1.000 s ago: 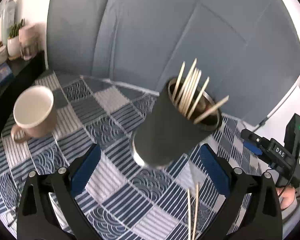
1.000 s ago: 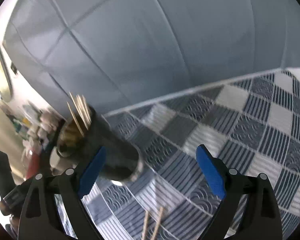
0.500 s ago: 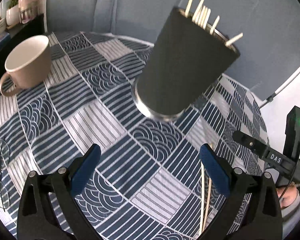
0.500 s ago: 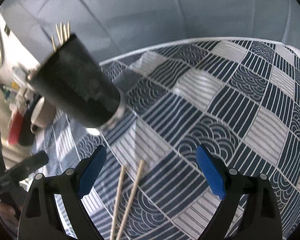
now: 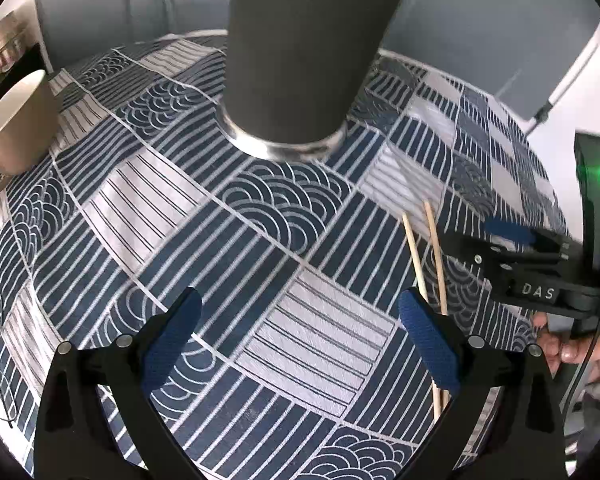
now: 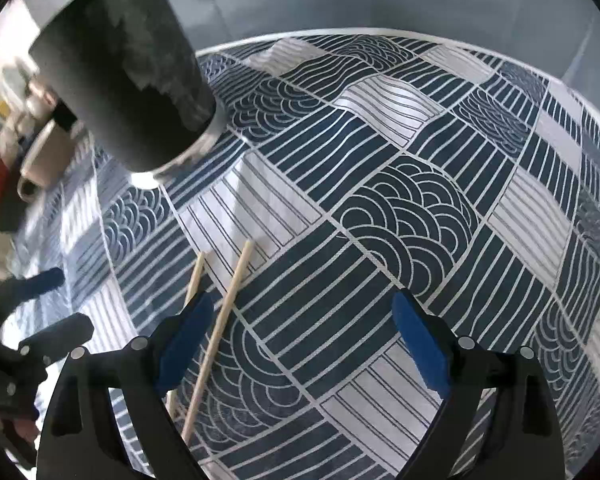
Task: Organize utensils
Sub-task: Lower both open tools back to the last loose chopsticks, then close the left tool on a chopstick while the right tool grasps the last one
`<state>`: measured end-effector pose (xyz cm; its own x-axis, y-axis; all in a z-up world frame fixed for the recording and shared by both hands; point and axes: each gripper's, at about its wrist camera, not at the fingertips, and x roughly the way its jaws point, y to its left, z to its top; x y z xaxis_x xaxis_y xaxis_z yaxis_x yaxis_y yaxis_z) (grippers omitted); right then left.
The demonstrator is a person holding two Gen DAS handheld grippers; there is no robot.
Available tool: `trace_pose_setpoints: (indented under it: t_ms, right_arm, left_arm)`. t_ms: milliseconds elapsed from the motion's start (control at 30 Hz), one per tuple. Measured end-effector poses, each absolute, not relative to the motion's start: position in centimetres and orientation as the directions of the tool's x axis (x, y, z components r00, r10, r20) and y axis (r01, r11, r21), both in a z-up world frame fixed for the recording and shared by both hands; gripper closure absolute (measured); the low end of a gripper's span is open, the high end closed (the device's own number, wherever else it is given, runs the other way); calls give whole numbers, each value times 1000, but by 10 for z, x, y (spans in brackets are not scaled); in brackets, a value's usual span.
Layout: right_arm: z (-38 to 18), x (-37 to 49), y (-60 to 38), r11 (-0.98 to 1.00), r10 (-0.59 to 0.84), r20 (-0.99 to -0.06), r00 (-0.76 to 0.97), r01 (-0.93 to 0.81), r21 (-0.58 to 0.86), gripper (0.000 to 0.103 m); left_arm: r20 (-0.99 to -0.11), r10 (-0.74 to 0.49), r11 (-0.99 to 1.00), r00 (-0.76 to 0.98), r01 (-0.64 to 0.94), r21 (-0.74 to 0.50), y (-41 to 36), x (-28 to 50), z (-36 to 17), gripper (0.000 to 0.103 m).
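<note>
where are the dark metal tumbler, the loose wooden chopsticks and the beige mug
dark metal tumbler [image 5: 300, 52]: left wrist view, side wall
loose wooden chopsticks [image 6: 230, 308]: right wrist view, mid-shaft
beige mug [image 5: 18, 120]: left wrist view, outer wall

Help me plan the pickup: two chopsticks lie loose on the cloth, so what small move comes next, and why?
Probably shift the right gripper left over the chopsticks: it is open and empty, and they lie by its left finger, apart from the dark cup.

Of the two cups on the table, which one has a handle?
The beige mug at the left edge; the dark tumbler has none.
</note>
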<state>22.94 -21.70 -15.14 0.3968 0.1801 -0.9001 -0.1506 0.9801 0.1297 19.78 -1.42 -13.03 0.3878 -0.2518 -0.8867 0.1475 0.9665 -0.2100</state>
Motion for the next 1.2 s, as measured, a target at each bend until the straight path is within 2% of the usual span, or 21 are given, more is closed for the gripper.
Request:
trace_pose_setpoints:
  t_ms: [200, 500, 600, 667, 800, 867, 1000, 1033, 1100, 1167, 1200]
  right_arm:
    - [-157, 222, -206, 972, 113, -913, 392, -236, 19, 15]
    - [-157, 204, -234, 969, 105, -928, 358, -246, 14, 17]
    - [-153, 195, -243, 967, 111, -925, 363, -256, 15, 34]
    - [-150, 191, -249, 968, 109, -928, 357, -249, 18, 50]
    - [-149, 186, -257, 966, 112, -928, 354, -257, 18, 65]
    - [-148, 185, -262, 969, 108, -931, 350, -246, 20, 79]
    - [-147, 184, -276, 974, 110, -937, 331, -226, 35, 93]
    - [-147, 184, -282, 977, 120, -939, 322, -209, 54, 96]
    - [-147, 184, -292, 980, 151, -938, 312, -173, 100, 97]
    - [-147, 184, -302, 978, 195, -933, 303, -132, 161, 98]
    - [-148, 183, -306, 975, 217, -929, 301, -115, 191, 98]
  left_arm:
    - [-898, -252, 965, 360, 157, -208, -23, 193, -138, 6]
    - [-899, -273, 956, 343, 204, -213, -52, 191, -140, 6]
    - [-902, -272, 953, 336, 222, -204, -64, 191, -142, 6]
    - [-903, -260, 955, 341, 231, -188, -73, 192, -143, 6]
    - [-917, -184, 966, 354, 235, -103, -90, 194, -147, 6]
    - [-921, -94, 963, 377, 269, 12, -105, 192, -151, 5]
    - [-926, -97, 968, 364, 252, -2, -105, 193, -151, 5]
    - [-926, -101, 966, 363, 259, -4, -103, 193, -151, 7]
    - [-924, -103, 968, 368, 250, -8, -98, 192, -147, 21]
    - [-923, -102, 972, 372, 235, -13, -88, 191, -142, 50]
    - [-925, -104, 972, 365, 236, -16, -81, 192, -141, 57]
